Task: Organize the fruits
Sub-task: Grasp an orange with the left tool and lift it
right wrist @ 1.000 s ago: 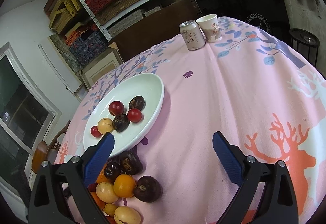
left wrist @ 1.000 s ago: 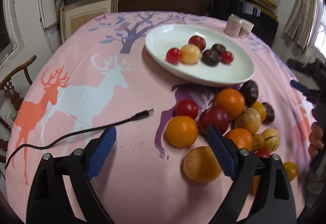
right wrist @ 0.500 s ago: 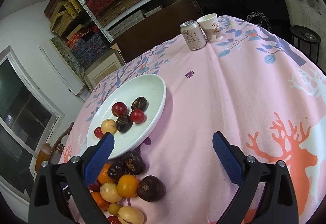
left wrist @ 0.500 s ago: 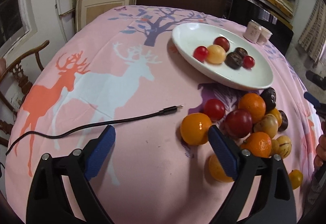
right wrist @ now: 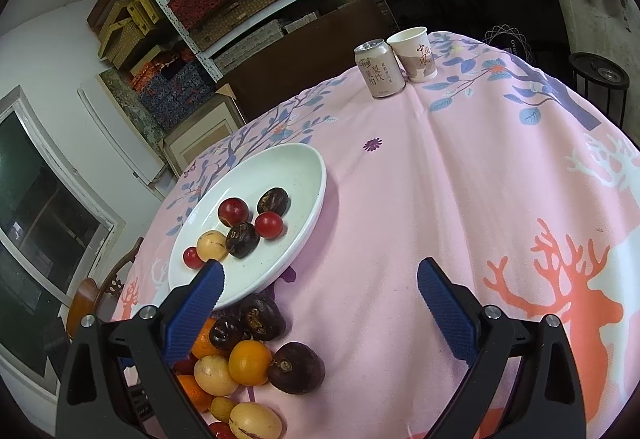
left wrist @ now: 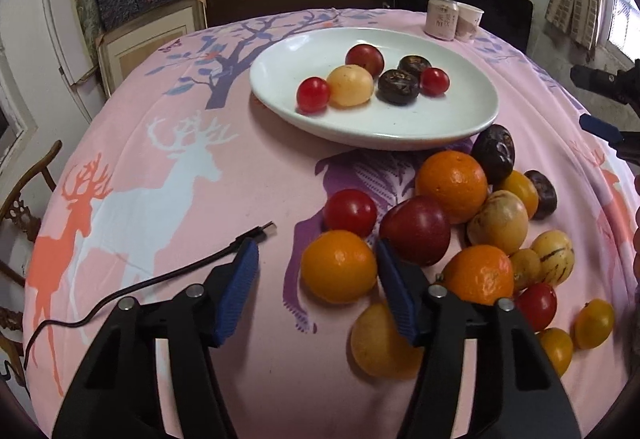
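A white oval plate [left wrist: 460, 119] holds several small fruits: red, yellow and dark ones. A pile of loose fruit lies in front of it on the pink cloth. My left gripper [left wrist: 316, 287] is open, its jaws on either side of an orange [left wrist: 338, 266] at the pile's near left. A dark red plum [left wrist: 416, 235] and a red tomato [left wrist: 350, 211] lie just beyond. My right gripper [right wrist: 320, 303] is open and empty, above the cloth beside the plate [right wrist: 312, 207]; the pile [right wrist: 248, 363] is at its lower left.
A black USB cable [left wrist: 168, 279] runs from the left edge to beside my left gripper. A drink can [right wrist: 378, 69] and a paper cup [right wrist: 414, 55] stand at the table's far edge. A wooden chair [left wrist: 24, 199] is at the left; shelves stand behind.
My left gripper has moved forward and right, and its jaws now flank the near orange. The right gripper has barely moved.
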Motion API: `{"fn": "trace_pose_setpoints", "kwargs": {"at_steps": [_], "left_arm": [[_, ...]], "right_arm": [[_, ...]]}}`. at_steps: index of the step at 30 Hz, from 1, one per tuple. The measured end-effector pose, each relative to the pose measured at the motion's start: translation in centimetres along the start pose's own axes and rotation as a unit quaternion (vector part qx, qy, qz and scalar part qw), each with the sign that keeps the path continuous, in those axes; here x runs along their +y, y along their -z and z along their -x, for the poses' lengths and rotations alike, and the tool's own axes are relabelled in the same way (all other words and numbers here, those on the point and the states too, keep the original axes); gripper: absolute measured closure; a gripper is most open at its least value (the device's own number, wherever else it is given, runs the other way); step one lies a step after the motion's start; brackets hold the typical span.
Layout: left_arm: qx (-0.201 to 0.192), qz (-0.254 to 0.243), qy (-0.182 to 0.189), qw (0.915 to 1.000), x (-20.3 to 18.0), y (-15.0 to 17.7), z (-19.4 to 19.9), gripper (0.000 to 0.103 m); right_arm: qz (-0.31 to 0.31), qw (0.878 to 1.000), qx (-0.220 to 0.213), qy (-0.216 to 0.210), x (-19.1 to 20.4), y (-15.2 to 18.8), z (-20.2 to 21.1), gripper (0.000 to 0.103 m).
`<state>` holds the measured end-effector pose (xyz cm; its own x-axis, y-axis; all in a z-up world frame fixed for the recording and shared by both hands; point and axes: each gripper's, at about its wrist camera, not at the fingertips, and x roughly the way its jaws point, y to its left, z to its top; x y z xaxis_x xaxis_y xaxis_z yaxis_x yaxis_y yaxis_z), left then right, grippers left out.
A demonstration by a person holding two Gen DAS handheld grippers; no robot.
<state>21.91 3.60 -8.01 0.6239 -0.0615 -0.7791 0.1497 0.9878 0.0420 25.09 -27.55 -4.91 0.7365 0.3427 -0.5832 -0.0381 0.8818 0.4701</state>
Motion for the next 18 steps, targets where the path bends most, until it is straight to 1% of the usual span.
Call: {"fn": "trace_pose_setpoints", "kwargs": {"at_steps": [1, 3, 4, 6, 9, 11, 14, 16, 18], "left_arm": [[0.008, 0.005, 0.011, 0.9999, 0.2, -0.1, -0.3, 0.052], [0.021, 0.021, 0.037, 0.9989, 0.9, 0.0, -0.6, 0.056], [0.02, 0.024, 0.041, 0.9987, 1.0, 0.0, -0.6, 0.061], [0.022, 0.026, 0.044, 0.9985, 1.0, 0.1, -0.6, 0.065], [0.02, 0.029, 0.044, 0.9984, 1.1, 0.4, -0.4, 0.065], [0.014, 0.042, 0.033, 0.9985, 1.7, 0.9, 0.2, 0.065], [-0.001, 0.069, 0.023, 0.9974, 2.9, 0.8, 0.9, 0.065], [0.002, 0.077, 0.018, 0.9968, 3.3, 0.7, 0.7, 0.065], [0.009, 0.076, 0.018, 0.9969, 3.3, 0.7, 0.4, 0.065]], "right_arm": [[0.003, 1.0, 0.0, 0.001, 0.1, 0.0, 0.0, 0.005], [0.01, 1.0, 0.0, 0.004, 0.3, 0.0, -0.1, 0.005], [0.011, 1.0, -0.001, 0.005, 0.2, 0.0, -0.1, 0.005], [0.01, 1.0, -0.001, 0.005, 0.2, 0.0, 0.0, 0.005], [0.014, 1.0, 0.002, 0.006, 0.3, 0.1, -0.1, 0.005], [0.024, 1.0, 0.006, 0.009, 0.6, 0.2, -0.2, 0.005], [0.055, 0.998, 0.019, 0.022, 1.4, 1.1, -0.5, 0.005], [0.081, 0.996, 0.035, 0.03, 2.0, 2.1, -0.7, 0.005], [0.109, 0.992, 0.047, 0.043, 2.5, 3.2, -0.8, 0.005]]}}
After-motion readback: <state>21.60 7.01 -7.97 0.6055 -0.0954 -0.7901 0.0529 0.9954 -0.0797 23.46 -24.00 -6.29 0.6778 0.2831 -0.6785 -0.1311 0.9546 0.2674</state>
